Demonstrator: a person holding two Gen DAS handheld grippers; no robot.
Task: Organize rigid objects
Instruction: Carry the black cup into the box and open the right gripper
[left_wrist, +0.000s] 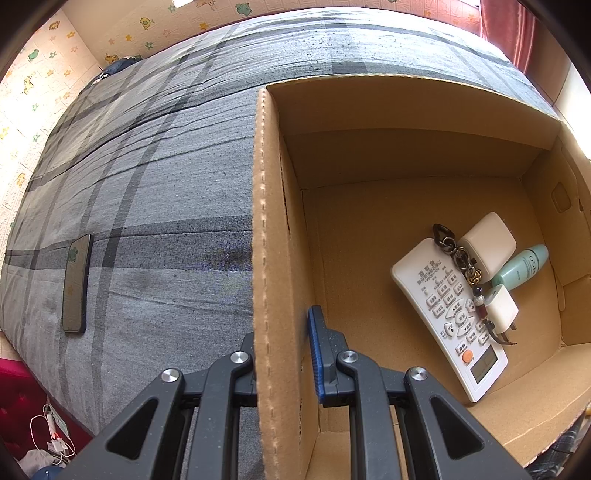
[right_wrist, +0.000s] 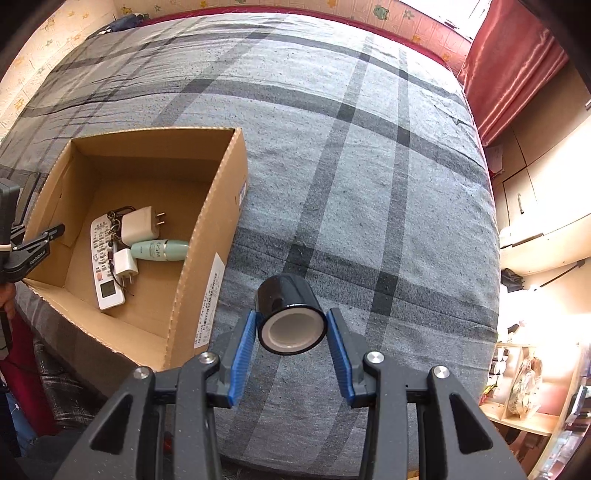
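Right gripper (right_wrist: 291, 328) clamped on a glossy black cylindrical roll with a white inner core (right_wrist: 290, 317), blue pads touching both sides, held above the grey plaid bed cover (right_wrist: 369, 184). Brown open-topped cardboard box (right_wrist: 207, 206) at about ten o'clock from the roll in the right wrist view, resting on the bed. Left gripper (left_wrist: 282, 354) straddling the box's left wall (left_wrist: 264, 240), one finger outside, one inside; whether pinched tight on the cardboard, cannot tell. Already inside, crowded toward one side: long white remote control (left_wrist: 448, 317), dark metal keychain with beads (left_wrist: 461, 258) draped over it, two white plug adapters (left_wrist: 487, 245) (left_wrist: 500, 308), pale green tube-shaped bottle (left_wrist: 524, 266). Best approach, judged from this: lift well over the right wall's edge, carry toward ten o'clock, lower onto the bare cardboard floor beside the remote rather than on top of it. Roll likely to wander on its curved side, so better stood on a flat end or laid against a wall. Steadying the box with the left gripper advisable. Dark flat smartphone (left_wrist: 75, 284) lying on the bed at nine o'clock in the left wrist view, probably not yet packed.
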